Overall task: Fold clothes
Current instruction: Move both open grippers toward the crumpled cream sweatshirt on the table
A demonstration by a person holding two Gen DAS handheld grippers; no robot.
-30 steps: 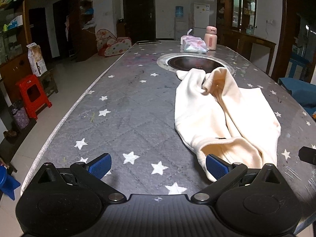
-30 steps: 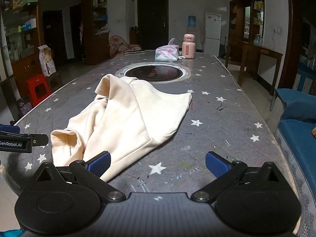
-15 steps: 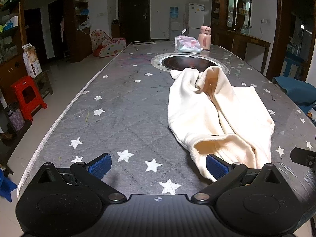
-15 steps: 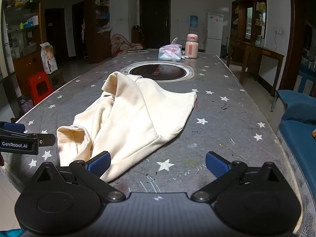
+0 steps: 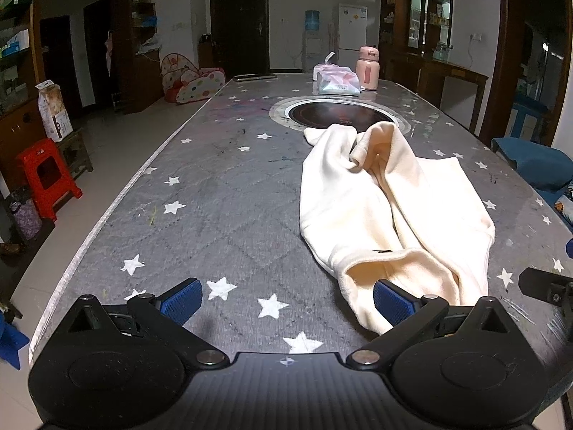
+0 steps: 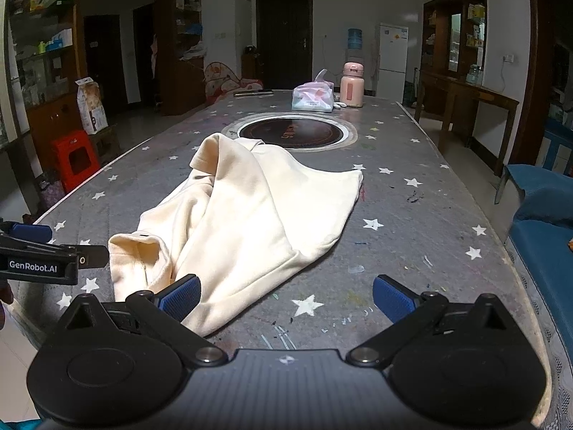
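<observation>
Seen only from the right wrist: left gripper [image 6: 39, 251] side-on at the near left, beside the cuff. One cream garment [image 5: 390, 211], crumpled on the starry worktop [image 5: 222, 200], near right in the left view. Left and right gripper [image 6: 284, 295] jaws spread wide, gripping nothing. One pink bottle [image 6: 352, 85], one tissue pack [image 6: 312, 97] at the far end.

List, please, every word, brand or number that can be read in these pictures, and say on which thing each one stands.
"GenRobot.AI": white letters on the side of the left gripper, in the right wrist view.
Tissue pack: has print, too small to read.
Round cooktop: faint marks, too blurred to read.
Paper bag near the red stool: print too small to read.
Fridge: sticker, not readable.
</observation>
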